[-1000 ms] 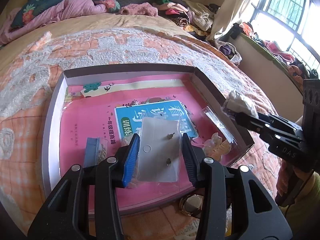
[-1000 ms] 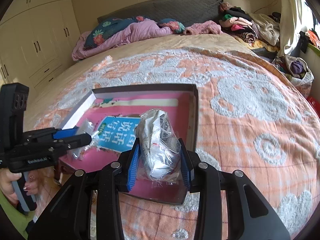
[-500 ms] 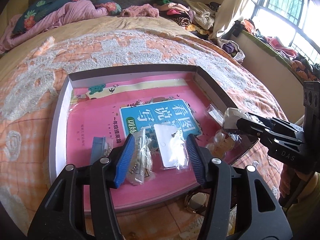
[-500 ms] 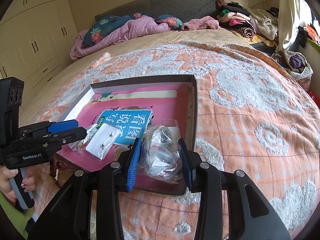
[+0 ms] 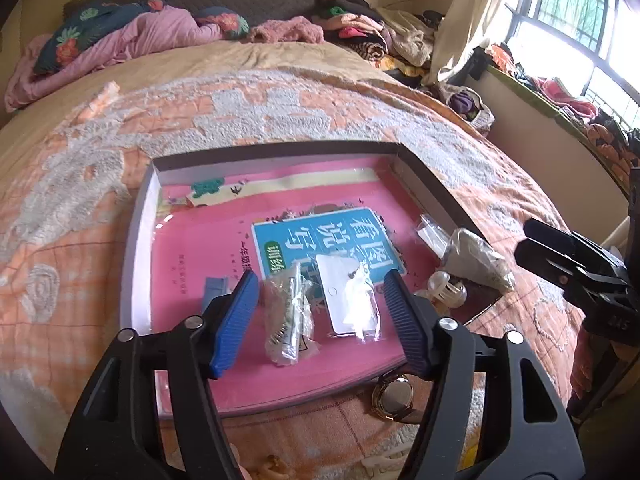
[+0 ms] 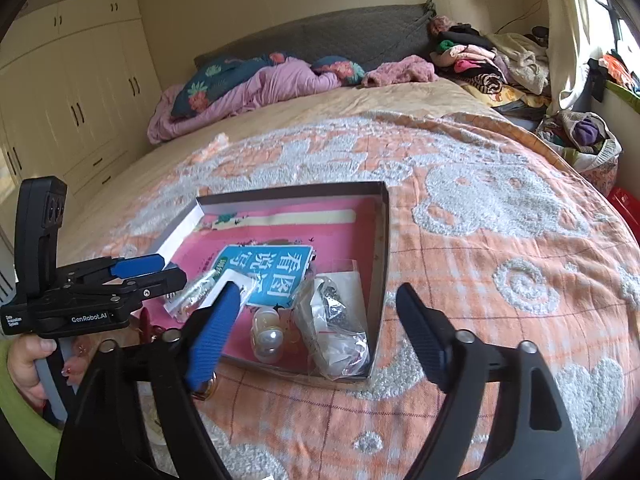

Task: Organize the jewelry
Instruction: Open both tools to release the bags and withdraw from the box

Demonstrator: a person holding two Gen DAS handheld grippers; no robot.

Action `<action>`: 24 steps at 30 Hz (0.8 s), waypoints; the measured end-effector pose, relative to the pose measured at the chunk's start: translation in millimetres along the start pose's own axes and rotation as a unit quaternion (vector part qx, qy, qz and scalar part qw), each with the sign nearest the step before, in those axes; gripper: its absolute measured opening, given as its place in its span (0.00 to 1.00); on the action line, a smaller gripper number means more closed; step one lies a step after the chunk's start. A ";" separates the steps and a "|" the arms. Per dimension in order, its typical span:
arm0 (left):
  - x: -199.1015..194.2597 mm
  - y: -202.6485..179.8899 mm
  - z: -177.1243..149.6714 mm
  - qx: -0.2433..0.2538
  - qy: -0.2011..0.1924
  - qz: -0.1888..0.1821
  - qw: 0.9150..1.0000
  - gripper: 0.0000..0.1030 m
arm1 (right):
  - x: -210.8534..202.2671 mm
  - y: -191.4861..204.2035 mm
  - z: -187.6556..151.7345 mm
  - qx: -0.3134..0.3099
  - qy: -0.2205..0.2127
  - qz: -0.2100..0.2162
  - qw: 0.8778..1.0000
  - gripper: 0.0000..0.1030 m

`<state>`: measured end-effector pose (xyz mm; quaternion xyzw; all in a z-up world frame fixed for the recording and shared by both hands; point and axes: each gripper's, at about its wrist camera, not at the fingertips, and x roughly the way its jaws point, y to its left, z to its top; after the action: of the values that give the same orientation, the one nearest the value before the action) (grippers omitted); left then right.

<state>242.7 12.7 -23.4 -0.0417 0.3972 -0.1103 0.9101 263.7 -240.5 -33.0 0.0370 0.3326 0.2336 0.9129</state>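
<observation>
My left gripper (image 5: 320, 312) hangs over the near part of the shallow box (image 5: 140, 240) on the bed, its jaws parted and just having widened. Between them, but touched by neither pad, two clear packets lie on the pink book (image 5: 200, 248) that lines the box: a crumpled one with a dark chain (image 5: 290, 320) and a flat white earring card in its sleeve (image 5: 348, 300). A small blue box (image 5: 216, 286) sits just left of my left pad.

My right gripper (image 6: 316, 328) is also spread wide, its jaws having just sprung apart, and grips nothing. The crinkled bag of jewelry (image 6: 334, 328) lies in the box's near right corner, against the wall, between and beyond my fingertips. Just left of it rests a pearly hair claw (image 6: 266, 336).

Outside the box, on the orange bedspread (image 6: 500, 280) by its near edge, lies a gold-rimmed watch (image 5: 394, 394). A hand (image 6: 28, 364) in a green sleeve grips the left gripper's handle.
</observation>
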 end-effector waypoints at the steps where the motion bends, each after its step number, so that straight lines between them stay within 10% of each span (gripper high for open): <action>1: -2.7 0.2 0.7 0.000 -0.004 0.002 1.000 0.56 | -1.9 0.0 -0.1 0.002 -0.002 0.002 1.000 0.79; 14: -36.6 3.5 0.4 -0.011 -0.037 0.012 0.999 0.86 | -32.3 16.4 3.8 -0.008 -0.030 0.015 0.999 0.80; 24: -66.4 2.7 -4.5 -0.026 -0.059 0.011 0.998 0.89 | -54.1 24.1 3.0 -0.007 -0.046 0.019 0.999 0.81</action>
<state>196.0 30.9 20.4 -0.0673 0.3456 -0.0878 0.9318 219.6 -243.2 6.6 0.0470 0.2880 0.2510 0.9230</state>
